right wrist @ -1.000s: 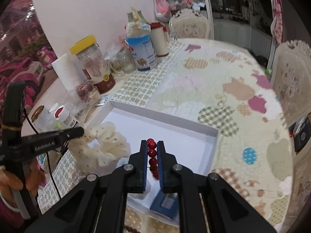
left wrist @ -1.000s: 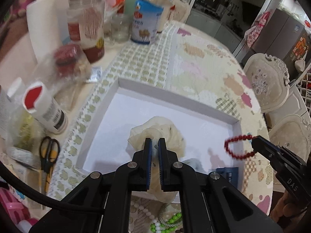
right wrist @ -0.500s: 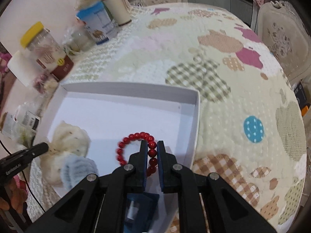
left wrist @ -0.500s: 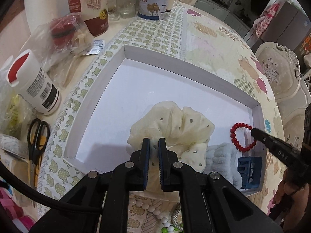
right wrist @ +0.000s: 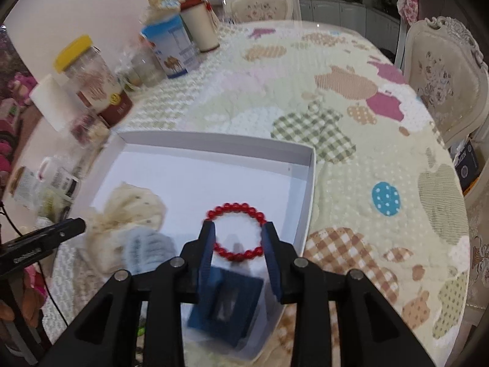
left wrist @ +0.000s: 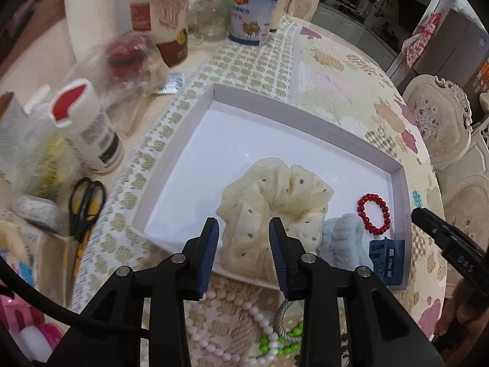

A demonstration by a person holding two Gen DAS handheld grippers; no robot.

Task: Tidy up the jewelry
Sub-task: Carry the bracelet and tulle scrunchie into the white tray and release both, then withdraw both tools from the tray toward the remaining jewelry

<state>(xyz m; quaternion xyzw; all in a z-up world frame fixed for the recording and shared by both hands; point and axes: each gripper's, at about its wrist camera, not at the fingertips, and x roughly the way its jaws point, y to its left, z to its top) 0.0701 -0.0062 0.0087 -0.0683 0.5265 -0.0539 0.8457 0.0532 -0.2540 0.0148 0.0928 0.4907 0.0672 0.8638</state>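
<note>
A cream dotted scrunchie (left wrist: 275,198) lies on the floor of the white box (left wrist: 305,116). My left gripper (left wrist: 243,238) hovers over its near edge with jaws opening; a fold of the fabric sits between the pads, which do not press on it. A red bead bracelet (right wrist: 235,206) lies flat near the box's right wall (right wrist: 308,189). My right gripper (right wrist: 239,238) straddles it with jaws opening, and the pads stand clear of the beads. In the left wrist view the bracelet (left wrist: 360,212) lies beside a pale blue scrunchie (left wrist: 342,232) and a dark blue hair clip (left wrist: 386,260).
A white bead necklace (left wrist: 238,305) and green beads (left wrist: 275,342) lie on the cloth in front of the box. Scissors (left wrist: 85,202), a white bottle (left wrist: 88,134), jars and a blue tin (left wrist: 250,15) crowd the left side. Chairs (right wrist: 440,76) stand at the table's right edge.
Both grippers came down into the box and went from shut to open. The scrunchie and the bracelet have left their grip and now rest on the box floor.
</note>
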